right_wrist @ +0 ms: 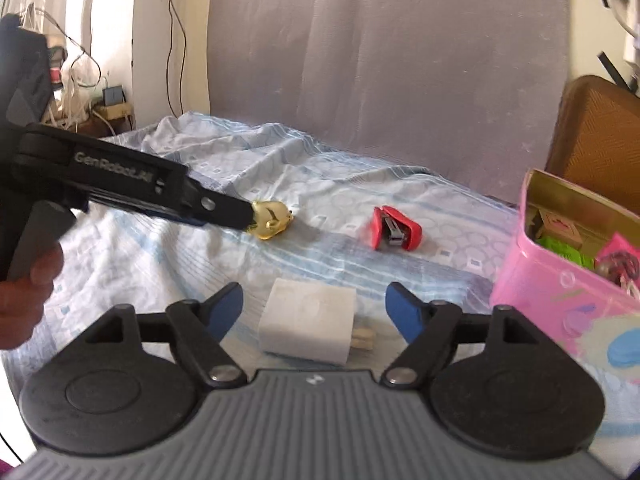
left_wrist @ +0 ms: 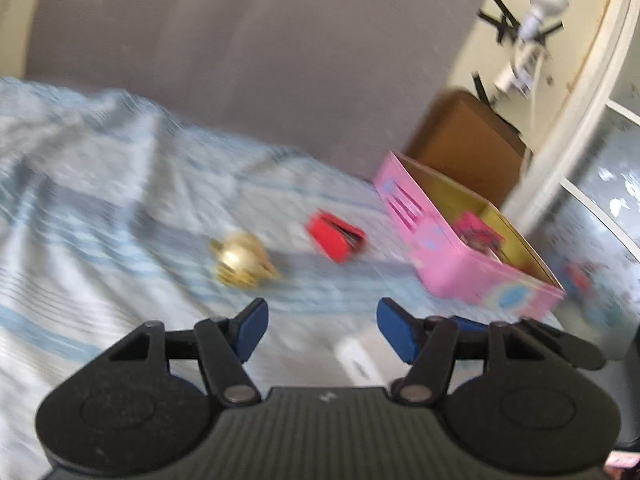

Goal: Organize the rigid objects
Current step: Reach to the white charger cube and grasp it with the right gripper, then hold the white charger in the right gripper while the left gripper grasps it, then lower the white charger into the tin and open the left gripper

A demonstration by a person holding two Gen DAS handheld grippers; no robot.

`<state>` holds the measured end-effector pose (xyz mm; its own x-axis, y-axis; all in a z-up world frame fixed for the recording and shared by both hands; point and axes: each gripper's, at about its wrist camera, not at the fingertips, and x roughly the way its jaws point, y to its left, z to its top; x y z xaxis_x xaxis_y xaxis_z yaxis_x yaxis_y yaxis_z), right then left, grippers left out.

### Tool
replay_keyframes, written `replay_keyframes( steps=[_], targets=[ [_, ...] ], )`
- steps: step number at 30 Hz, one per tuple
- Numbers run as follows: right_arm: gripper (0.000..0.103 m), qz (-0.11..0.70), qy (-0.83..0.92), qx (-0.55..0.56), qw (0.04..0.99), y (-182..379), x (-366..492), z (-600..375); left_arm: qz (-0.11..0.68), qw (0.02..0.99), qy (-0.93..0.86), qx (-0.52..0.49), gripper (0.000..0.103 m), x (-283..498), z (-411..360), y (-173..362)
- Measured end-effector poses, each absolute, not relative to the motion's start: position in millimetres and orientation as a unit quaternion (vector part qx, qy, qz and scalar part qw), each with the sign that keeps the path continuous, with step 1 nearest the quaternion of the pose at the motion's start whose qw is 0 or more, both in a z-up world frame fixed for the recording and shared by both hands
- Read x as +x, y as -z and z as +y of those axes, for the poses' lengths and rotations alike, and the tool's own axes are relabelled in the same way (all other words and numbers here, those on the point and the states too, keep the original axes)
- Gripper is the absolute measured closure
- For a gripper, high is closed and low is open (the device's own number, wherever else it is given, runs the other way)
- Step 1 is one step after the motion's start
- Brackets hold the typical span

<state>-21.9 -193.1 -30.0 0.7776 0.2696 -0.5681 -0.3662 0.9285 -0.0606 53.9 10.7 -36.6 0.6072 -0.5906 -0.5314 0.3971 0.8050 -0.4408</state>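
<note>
The right gripper [right_wrist: 314, 308] stands wide open and empty, its blue fingertips [right_wrist: 226, 308] spread to either side of a white wall charger [right_wrist: 308, 326] that lies on the bedsheet [right_wrist: 360, 184] directly ahead and close in, between the finger lines. The charger lies flat with its two metal prongs pointing toward the right finger, so its prong axis runs across the gripper, roughly parallel to the closing direction. The left gripper [left_wrist: 322, 328] is also wide open and holds nothing; in the right wrist view its black body [right_wrist: 132, 184] reaches in from the left with its tip at a gold ornament [right_wrist: 272, 220], though contact cannot be confirmed. In the blurred left wrist view the ornament [left_wrist: 240, 260] sits ahead and to the left of the open fingers. A red stapler [right_wrist: 396, 228] lies further out, between the ornament and an open pink tin box [right_wrist: 560, 300] at the right, which already contains several small items. Judged from this layout, the charger is the nearer target for the right gripper, and the tin lies to its right as the probable destination. A grip across the charger's plain sides would likely need the wrist turned, since the prongs face one finger.
</note>
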Motion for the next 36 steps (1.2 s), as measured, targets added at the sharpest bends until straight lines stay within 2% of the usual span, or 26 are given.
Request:
replay_keyframes(
  steps=[4, 7, 11, 16, 18, 19, 20, 26, 31, 36],
  targets=[
    [0.023, 0.307, -0.163, -0.072, 0.935, 42.0, -30.9, -199.1, 0.385, 0.856, 0.304, -0.166, 0.042, 59.0, -1.7, 47.7],
    [0.023, 0.315, -0.161, -0.065, 0.933, 48.8, -32.6, -202.4, 0.396, 0.849, 0.311, -0.163, 0.046, 58.3, -9.6, 51.5],
    [0.023, 0.325, -0.168, -0.041, 0.93, 52.4, -28.0, -204.7, 0.41, 0.842, 0.315, -0.157, 0.056, 60.6, -22.0, 56.8],
    [0.023, 0.329, -0.178, -0.02, 0.927, 53.3, -20.1, -201.5, 0.409, 0.844, 0.312, -0.155, 0.056, 63.6, -30.6, 61.9],
    [0.027, 0.332, -0.175, -0.017, 0.927, 55.8, -16.2, -197.1, 0.407, 0.847, 0.307, -0.152, 0.057, 63.4, -32.9, 61.1],
    [0.042, 0.326, -0.163, -0.026, 0.931, 56.1, -16.5, -194.6, 0.406, 0.849, 0.304, -0.149, 0.058, 63.3, -32.9, 59.5],
    [0.047, 0.321, -0.146, -0.041, 0.935, 55.7, -16.5, -192.7, 0.406, 0.847, 0.306, -0.152, 0.058, 62.9, -33.1, 57.9],
    [0.048, 0.28, -0.124, -0.011, 0.952, 38.7, -23.5, -216.3, 0.361, 0.859, 0.341, -0.127, 0.058, 57.5, -58.8, 18.1],
    [0.048, 0.215, -0.072, -0.013, 0.974, 9.3, -33.5, -247.7, 0.327, 0.857, 0.386, -0.097, 0.058, 68.0, -107.9, -20.2],
    [0.048, 0.188, -0.019, 0.0, 0.982, -7.6, -30.0, -296.4, 0.314, 0.849, 0.419, -0.07, 0.058, 84.8, -172.2, -38.9]
  ],
)
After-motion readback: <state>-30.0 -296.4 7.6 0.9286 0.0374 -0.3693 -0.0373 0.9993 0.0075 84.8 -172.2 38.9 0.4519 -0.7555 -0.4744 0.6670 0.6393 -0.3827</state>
